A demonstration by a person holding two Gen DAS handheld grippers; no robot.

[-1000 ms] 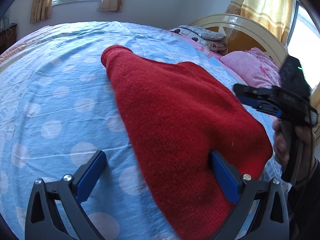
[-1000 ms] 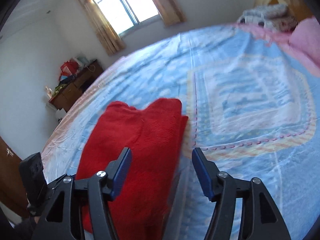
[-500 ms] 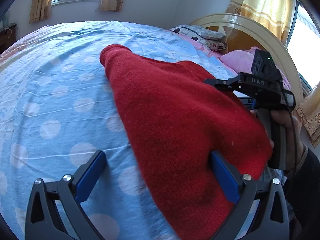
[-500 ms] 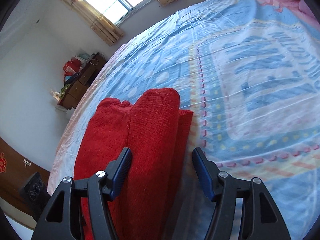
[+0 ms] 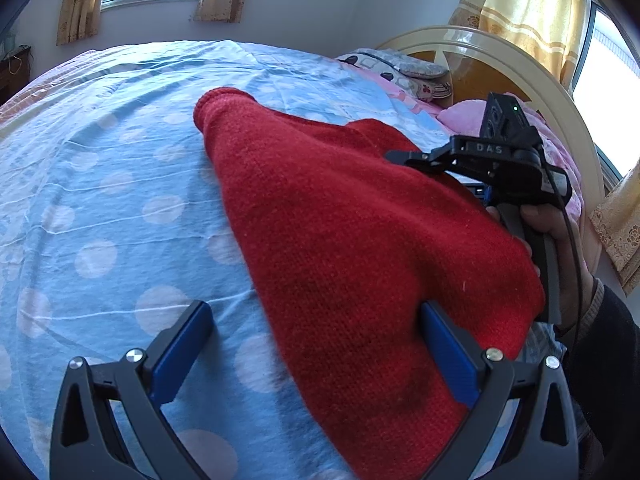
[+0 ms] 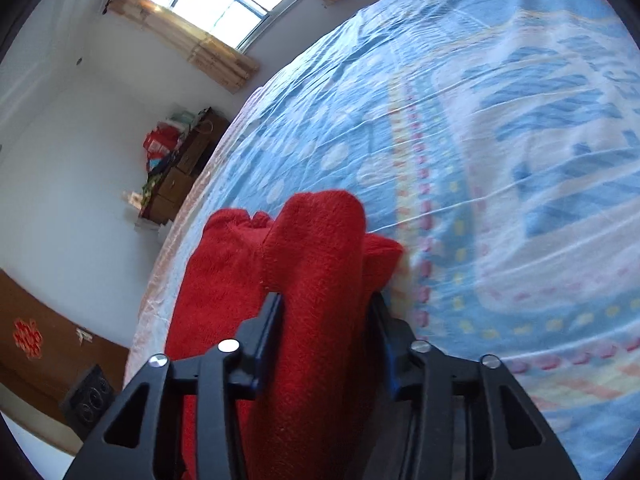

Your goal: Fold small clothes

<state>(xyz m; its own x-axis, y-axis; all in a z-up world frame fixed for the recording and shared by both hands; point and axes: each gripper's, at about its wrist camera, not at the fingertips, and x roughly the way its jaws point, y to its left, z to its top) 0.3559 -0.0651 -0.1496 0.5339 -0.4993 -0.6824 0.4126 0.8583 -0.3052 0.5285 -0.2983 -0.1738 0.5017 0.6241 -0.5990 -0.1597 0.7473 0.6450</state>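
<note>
**Red sweater pinched along its folded edge on the bed**

The red knitted sweater (image 5: 344, 248) lies on the bed, over a light blue bedsheet (image 5: 100, 200) with pale polka dots. It is partly folded: in the right wrist view a thick rolled layer of it (image 6: 316, 280) runs lengthwise on top of the flatter part, whose far end shows a rounded cuff-like tip and a notch beside it. In the left wrist view the garment stretches from a narrow rounded end far up the bed down to a broad end close to the camera.

The right gripper (image 6: 326, 316) has just been closing its jaws, and the rolled fold of the sweater sits between them, with both blue pads pressed against its sides. Seen from the left wrist, the same tool (image 5: 404, 157) reaches in over the sweater's right edge, held by the person's right hand (image 5: 560, 248) in a dark sleeve.

The left gripper (image 5: 316, 340) stands spread wide. Its right finger (image 5: 448, 352) touches the near part of the sweater, while the left finger (image 5: 180, 352) is over bare sheet; nothing is pinched.

Beyond the sweater, a pink blanket (image 5: 464, 114) and a patterned pillow (image 5: 400, 66) lie by the curved cream headboard (image 5: 520, 64). Yellow curtains (image 5: 524, 12) hang at the window, and a brown wooden cabinet (image 6: 180, 176) with clutter on top stands by the white wall.
</note>
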